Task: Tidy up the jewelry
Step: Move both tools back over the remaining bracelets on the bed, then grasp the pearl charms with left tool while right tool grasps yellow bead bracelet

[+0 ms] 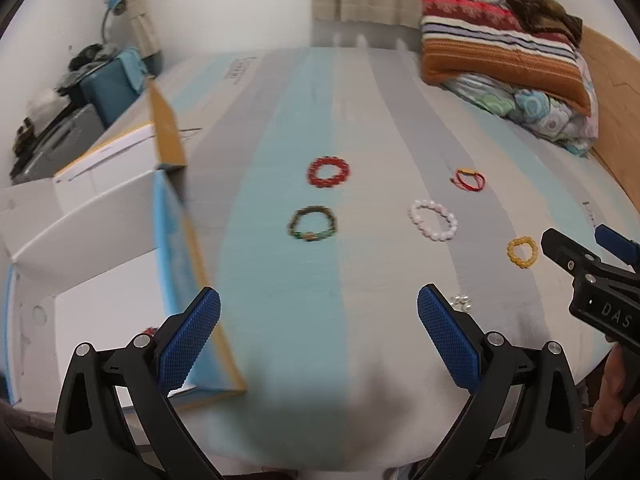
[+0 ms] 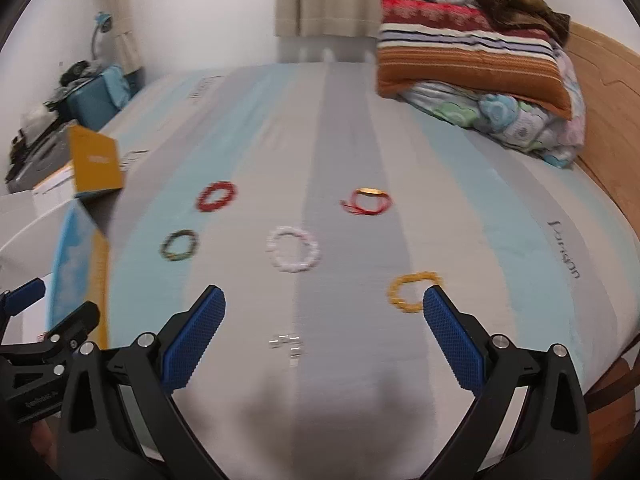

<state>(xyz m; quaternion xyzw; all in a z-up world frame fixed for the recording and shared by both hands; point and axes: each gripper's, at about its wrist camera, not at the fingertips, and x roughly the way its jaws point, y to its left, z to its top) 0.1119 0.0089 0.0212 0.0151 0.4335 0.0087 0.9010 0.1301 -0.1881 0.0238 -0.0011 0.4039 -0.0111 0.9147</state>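
Observation:
Several bracelets lie on the striped bed: a red bead one point(image 1: 329, 172) point(image 2: 216, 196), a dark green-brown one point(image 1: 312, 223) point(image 2: 179, 245), a white bead one point(image 1: 433, 219) point(image 2: 293, 254), a yellow bead one point(image 1: 522, 252) point(image 2: 412, 292), a red cord one with a gold bar point(image 1: 469, 179) point(image 2: 367, 201), and a small silver piece point(image 1: 460, 303) point(image 2: 287, 345). My left gripper point(image 1: 319, 332) is open and empty beside an open cardboard box point(image 1: 100, 264) point(image 2: 80, 248). My right gripper point(image 2: 323, 332) is open and empty above the silver piece; it also shows in the left wrist view point(image 1: 576, 256).
Folded blankets and a pillow point(image 1: 508, 52) point(image 2: 476, 60) are stacked at the far right by the wooden headboard point(image 2: 600, 92). A cluttered side table with a blue box point(image 1: 108, 84) point(image 2: 96, 96) stands left of the bed.

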